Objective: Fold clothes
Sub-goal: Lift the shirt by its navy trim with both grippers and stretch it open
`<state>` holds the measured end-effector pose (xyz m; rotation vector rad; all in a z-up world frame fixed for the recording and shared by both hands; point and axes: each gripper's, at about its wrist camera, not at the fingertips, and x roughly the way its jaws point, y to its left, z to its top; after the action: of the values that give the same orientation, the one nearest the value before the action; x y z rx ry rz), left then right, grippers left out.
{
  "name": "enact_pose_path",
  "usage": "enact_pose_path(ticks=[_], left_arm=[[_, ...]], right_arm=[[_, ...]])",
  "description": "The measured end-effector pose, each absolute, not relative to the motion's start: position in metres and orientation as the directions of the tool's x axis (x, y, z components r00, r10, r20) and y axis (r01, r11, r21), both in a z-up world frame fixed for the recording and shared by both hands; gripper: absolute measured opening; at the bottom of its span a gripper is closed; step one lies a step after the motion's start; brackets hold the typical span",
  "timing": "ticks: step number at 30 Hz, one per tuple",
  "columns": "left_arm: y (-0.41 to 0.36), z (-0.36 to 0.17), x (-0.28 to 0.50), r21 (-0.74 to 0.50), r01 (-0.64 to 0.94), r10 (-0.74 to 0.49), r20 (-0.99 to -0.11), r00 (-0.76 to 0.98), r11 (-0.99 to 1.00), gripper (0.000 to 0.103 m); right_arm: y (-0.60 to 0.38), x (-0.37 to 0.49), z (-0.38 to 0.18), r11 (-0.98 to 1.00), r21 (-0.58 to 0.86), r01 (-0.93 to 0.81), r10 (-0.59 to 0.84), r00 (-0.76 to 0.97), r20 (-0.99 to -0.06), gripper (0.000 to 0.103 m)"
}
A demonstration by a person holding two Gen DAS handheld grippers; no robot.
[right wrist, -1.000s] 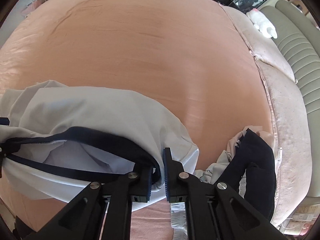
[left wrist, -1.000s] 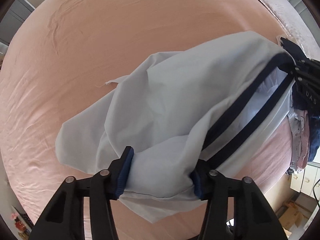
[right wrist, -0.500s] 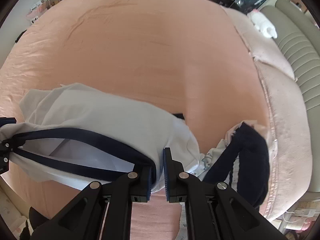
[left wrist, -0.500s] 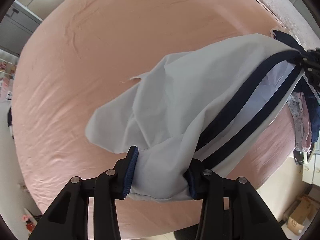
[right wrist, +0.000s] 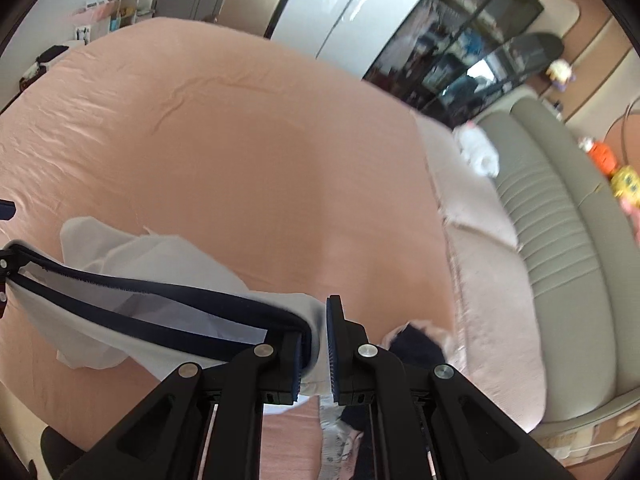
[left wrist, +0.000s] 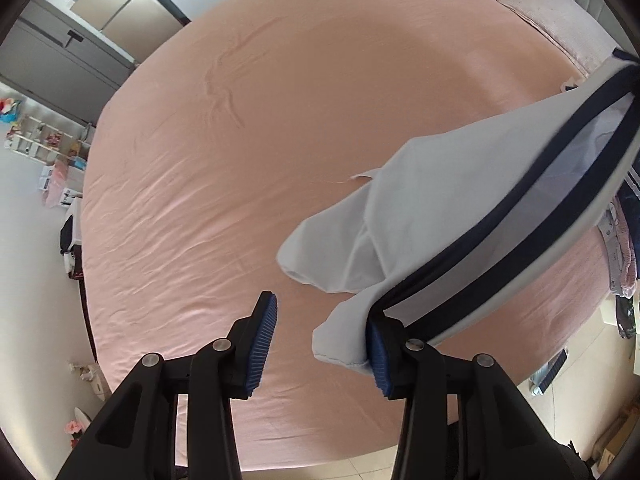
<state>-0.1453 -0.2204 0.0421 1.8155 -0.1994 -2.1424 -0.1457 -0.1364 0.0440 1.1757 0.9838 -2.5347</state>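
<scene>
1. The left gripper [left wrist: 320, 312] has its jaws partly open, with a clear gap between the two blue pads
2. In the left wrist view the white garment [left wrist: 420, 208] is hooked over the finger at 4 o'clock only; the other pad [left wrist: 262, 340] touches no cloth, so nothing is pinched
3. The right gripper [right wrist: 318, 332] is closed almost fully, its pads pressed on a fold of the same garment [right wrist: 160, 256] at the end of its navy band [right wrist: 180, 292]
4. The garment hangs stretched between the two grippers, lifted above the pink bed sheet [left wrist: 280, 120]; in the left wrist view it runs from 5 o'clock up to 2 o'clock
5. The navy band [left wrist: 520, 200] is pulled taut as two parallel lines, with the opening between them showing the thin inner cloth
6. The loose white part sags from the band toward the middle of the bed; whether it touches the sheet I cannot tell
7. A pile of other clothes [right wrist: 416, 344] lies on the bed at 5 o'clock in the right wrist view, just beyond the right gripper
8. A padded grey headboard [right wrist: 560, 220] stands at 3 o'clock there
</scene>
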Motion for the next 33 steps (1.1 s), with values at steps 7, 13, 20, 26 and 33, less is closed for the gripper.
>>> enact_pose_path(ticks=[7, 13, 20, 26, 33], left_arm=[[-0.226, 0.068, -0.13, 0.396, 0.196, -0.435, -0.871, -0.229, -0.897, 0.04], [-0.228, 0.129, -0.114, 0.481, 0.255, -0.543, -0.777, -0.318, -0.839, 0.04], [-0.228, 0.193, -0.095, 0.531, 0.317, -0.618, -0.689, -0.379, -0.786, 0.04], [-0.235, 0.224, -0.079, 0.532, 0.37, -0.648, -0.628, -0.43, -0.761, 0.04], [-0.234, 0.262, -0.054, 0.565, 0.421, -0.702, -0.52, -0.487, -0.71, 0.04]], right_arm=[[-0.174, -0.112, 0.093, -0.689, -0.631, 0.357, 0.109, -0.81, -0.577, 0.007], [-0.197, -0.096, 0.133, -0.657, -0.701, 0.277, 0.103, -0.889, -0.447, 0.007], [-0.209, -0.089, 0.192, -0.684, -0.695, 0.223, 0.061, -0.931, -0.359, 0.007], [-0.217, -0.076, 0.237, -0.683, -0.711, 0.166, 0.037, -0.965, -0.261, 0.007], [-0.219, -0.035, 0.286, -0.696, -0.71, 0.106, 0.005, -0.988, -0.152, 0.007]])
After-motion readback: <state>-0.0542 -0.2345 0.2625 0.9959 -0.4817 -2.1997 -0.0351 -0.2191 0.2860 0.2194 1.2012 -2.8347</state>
